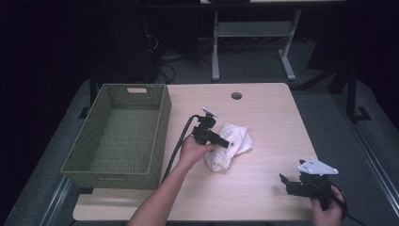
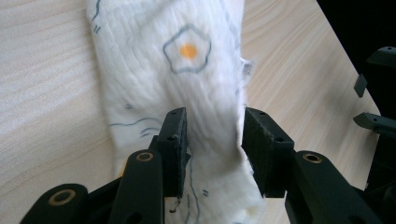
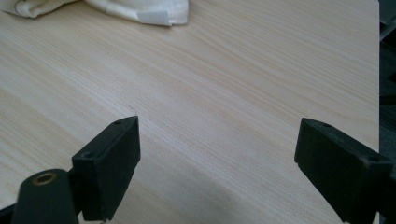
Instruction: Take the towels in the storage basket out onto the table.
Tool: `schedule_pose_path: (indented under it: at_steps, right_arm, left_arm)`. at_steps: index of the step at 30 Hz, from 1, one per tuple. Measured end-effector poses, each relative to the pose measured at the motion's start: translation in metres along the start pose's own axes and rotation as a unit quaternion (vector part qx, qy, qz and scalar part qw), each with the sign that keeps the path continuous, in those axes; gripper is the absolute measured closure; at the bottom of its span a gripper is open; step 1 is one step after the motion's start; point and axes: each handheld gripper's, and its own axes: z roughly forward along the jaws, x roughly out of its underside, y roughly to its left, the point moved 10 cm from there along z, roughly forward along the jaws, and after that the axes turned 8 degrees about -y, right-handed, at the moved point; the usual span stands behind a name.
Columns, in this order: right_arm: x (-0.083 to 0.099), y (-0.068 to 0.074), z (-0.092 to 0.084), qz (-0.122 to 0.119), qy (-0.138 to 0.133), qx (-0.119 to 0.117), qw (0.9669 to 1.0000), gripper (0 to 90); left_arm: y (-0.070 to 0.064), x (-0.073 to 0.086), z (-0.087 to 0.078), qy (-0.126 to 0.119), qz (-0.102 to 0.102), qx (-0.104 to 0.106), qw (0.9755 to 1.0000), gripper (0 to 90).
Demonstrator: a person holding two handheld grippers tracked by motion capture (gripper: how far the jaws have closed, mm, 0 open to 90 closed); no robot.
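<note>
Left claw [image 1: 225,142] is hovering at frame center over the white egg-print cloth [image 1: 231,145], which is lying crumpled on the surface [image 1: 268,113] right of the green wicker basket [image 1: 120,134]. In the left gripper view, the cloth's [image 2: 187,88] long axis is running straight ahead between the jaws; pads [image 2: 176,140] are sitting partly open, not pressing it. Right claw [image 1: 287,181] is waiting wide open and empty at lower right, well apart, so the left hand is nearer.

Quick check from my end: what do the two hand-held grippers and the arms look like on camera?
Both are black. The left hand-held gripper trails a thick black cable and carries a small pale plate. The right hand-held gripper has a larger grey three-cornered plate. Their jaws end in flat rectangular black pads with brass-coloured pivot rings. The forearms are bare, no sleeves.
</note>
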Motion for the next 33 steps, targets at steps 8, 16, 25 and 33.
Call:
schedule_pose_path:
  at_steps: [8,16,25,33]
  right_arm:
    - [0.000,0.001,0.001,-0.003,0.001,-0.001,1.0000,13.9]
    - [0.000,0.002,0.001,-0.001,0.002,-0.001,1.0000,13.9]
    - [0.000,0.001,0.002,-0.003,0.003,0.000,1.0000,13.9]
    - [0.000,0.002,0.002,-0.004,0.003,-0.001,1.0000,13.9]
  left_arm:
    - [-0.002,0.000,-0.007,-0.009,0.015,-0.001,0.9998,54.2]
    - [-0.006,0.003,-0.018,-0.028,0.029,-0.001,0.9992,47.5]
    - [-0.006,0.012,-0.028,-0.032,0.048,-0.009,0.9983,44.6]
    - [-0.010,0.020,-0.039,-0.047,0.060,-0.005,0.9971,42.5]
